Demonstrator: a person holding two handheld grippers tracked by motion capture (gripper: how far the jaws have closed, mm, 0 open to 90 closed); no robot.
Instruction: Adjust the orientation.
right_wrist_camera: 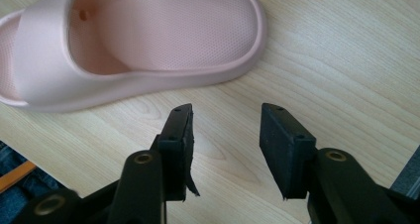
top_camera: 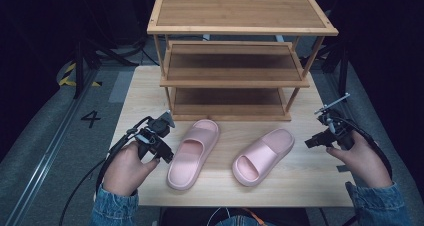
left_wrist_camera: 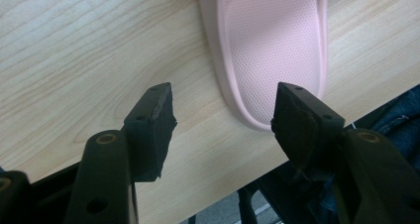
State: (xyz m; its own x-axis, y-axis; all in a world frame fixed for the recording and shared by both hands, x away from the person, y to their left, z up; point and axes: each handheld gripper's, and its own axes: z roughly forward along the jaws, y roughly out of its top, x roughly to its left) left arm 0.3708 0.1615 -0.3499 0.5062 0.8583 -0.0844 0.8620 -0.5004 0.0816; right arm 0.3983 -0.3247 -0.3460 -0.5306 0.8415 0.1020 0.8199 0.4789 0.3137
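Left gripper (top_camera: 162, 151), jaws apart, hovers beside the left slipper (top_camera: 192, 153), long axis running away; right gripper (top_camera: 320, 140), also apart, faces the right slipper (top_camera: 262, 157)

Dark room, grey floor (top_camera: 45, 136), light wooden table (top_camera: 300, 186).

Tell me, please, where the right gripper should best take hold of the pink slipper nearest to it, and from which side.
Probably the raised heel rim of the right slipper, approached from its outer, right side. The heel points toward the open right gripper, and its thin upright wall suits two jaws.
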